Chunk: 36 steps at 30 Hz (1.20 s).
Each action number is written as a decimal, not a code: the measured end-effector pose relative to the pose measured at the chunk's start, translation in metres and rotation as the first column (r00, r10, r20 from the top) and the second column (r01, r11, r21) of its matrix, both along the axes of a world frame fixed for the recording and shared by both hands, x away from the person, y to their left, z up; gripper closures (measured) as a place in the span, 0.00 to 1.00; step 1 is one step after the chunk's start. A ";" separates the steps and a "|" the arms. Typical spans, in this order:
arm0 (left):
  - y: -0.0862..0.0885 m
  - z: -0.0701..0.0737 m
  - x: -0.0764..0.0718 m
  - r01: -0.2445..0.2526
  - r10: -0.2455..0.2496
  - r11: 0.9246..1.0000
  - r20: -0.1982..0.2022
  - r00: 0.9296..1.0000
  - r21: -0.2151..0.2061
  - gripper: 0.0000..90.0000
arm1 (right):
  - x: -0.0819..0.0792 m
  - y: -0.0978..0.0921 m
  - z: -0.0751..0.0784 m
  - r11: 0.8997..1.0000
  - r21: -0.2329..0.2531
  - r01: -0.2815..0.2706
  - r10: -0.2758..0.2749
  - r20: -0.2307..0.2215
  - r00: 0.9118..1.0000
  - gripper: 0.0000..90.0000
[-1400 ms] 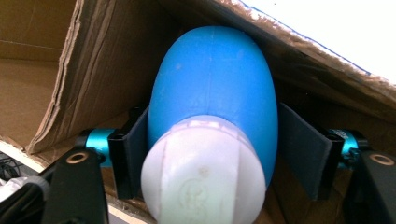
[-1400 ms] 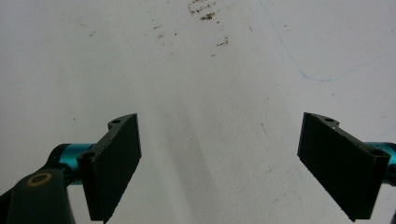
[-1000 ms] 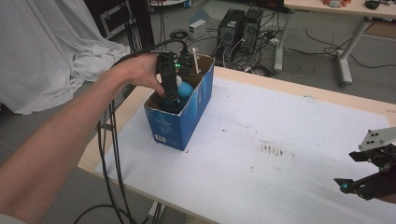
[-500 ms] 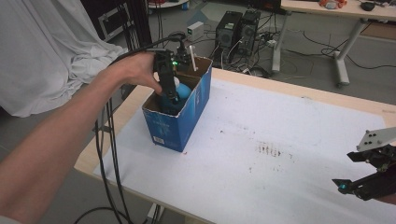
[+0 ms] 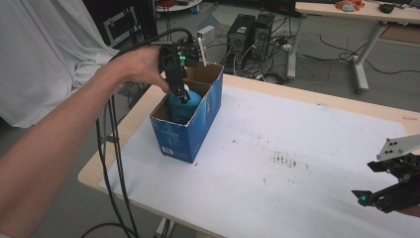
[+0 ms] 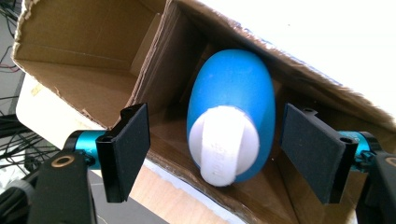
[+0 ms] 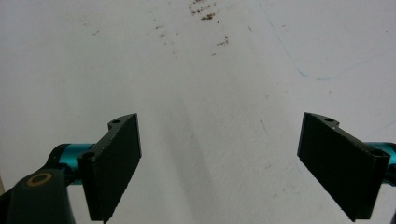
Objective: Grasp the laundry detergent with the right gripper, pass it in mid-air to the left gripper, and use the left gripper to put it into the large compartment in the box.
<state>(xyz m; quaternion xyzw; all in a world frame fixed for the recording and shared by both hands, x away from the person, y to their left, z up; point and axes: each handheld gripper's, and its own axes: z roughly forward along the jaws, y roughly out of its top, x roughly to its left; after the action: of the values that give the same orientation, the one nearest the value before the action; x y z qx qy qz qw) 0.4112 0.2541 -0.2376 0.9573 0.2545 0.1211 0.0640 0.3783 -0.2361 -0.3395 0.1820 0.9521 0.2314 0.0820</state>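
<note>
- While the left gripper (image 5: 184,96) hangs over the blue box (image 5: 190,129) at the table's (image 5: 297,208) left, the right gripper (image 5: 384,196) waits well apart.
- Along the left gripper's (image 6: 215,156) spread jaws, a blue bottle (image 6: 231,93) with a white cap (image 6: 224,144) stands inside the box (image 6: 84,51), ungripped; likely it is being placed or fetched, so next comes closing on it or lifting clear.
- The right gripper (image 7: 219,161) is wide apart, empty, over the bare white table (image 7: 210,70).

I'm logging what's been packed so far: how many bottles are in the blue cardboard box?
1: a blue plastic bottle with a white cap stands in the blue cardboard box, between the left gripper's open jaws. The box floor is partly hidden.
</note>
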 end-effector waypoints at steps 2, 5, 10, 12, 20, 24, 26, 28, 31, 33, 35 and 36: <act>-0.003 0.004 -0.001 0.010 -0.010 1.000 0.009 1.000 0.005 0.27 | 0.000 0.000 0.001 1.000 0.000 0.000 0.000 0.001 1.000 0.14; -0.008 0.008 -0.002 0.020 -0.020 1.000 0.017 1.000 -0.001 0.27 | 0.000 -0.001 0.002 1.000 0.002 -0.004 0.004 0.007 1.000 0.14; -0.035 0.024 -0.004 0.084 -0.083 0.996 0.042 0.996 -0.007 0.27 | 0.000 -0.002 0.004 1.000 -0.001 0.004 -0.004 0.008 1.000 0.14; -0.046 0.030 -0.005 0.111 -0.110 0.994 0.051 0.993 -0.005 0.27 | 0.000 -0.003 0.005 1.000 -0.001 0.009 -0.009 0.010 1.000 0.14; -0.095 0.040 -0.003 0.210 -0.209 0.978 0.071 0.975 -0.010 0.27 | -0.001 -0.006 0.008 1.000 -0.003 0.013 -0.013 0.017 1.000 0.14; -0.119 0.032 -0.002 0.256 -0.254 0.966 0.055 0.966 -0.022 0.25 | -0.002 -0.007 0.009 1.000 0.002 0.021 -0.021 0.018 1.000 0.14; -0.132 0.025 -0.003 0.286 -0.285 0.958 0.040 0.958 -0.017 0.23 | -0.001 -0.008 0.010 1.000 0.004 0.022 -0.022 0.021 1.000 0.14; -0.145 0.016 -0.005 0.320 -0.319 0.948 0.030 0.947 -0.001 0.23 | -0.001 -0.010 0.011 1.000 0.002 0.030 -0.030 0.021 0.999 0.14; -0.157 0.006 -0.007 0.345 -0.345 0.939 0.001 0.939 0.009 0.20 | 0.000 -0.011 0.012 0.999 0.002 0.032 -0.032 0.025 0.999 0.14; -0.167 -0.002 -0.009 0.371 -0.371 0.929 -0.020 0.928 0.011 0.17 | 0.000 -0.013 0.014 0.999 -0.007 0.034 -0.034 0.029 0.999 0.14; -0.179 -0.013 -0.010 0.390 -0.390 0.921 -0.025 0.921 0.002 0.17 | 0.001 -0.015 0.016 0.999 -0.010 0.038 -0.038 0.033 0.999 0.14; -0.182 -0.016 -0.010 0.396 -0.396 0.918 -0.030 0.918 0.002 0.17 | 0.001 -0.015 0.017 0.999 -0.013 0.038 -0.038 0.031 0.999 0.14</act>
<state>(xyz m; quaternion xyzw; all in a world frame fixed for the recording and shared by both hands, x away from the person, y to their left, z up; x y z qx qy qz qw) 0.4009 0.0723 -0.2540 0.9910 0.0559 0.0927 0.0794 0.3792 -0.2513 -0.3228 0.1959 0.9487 0.2263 0.1023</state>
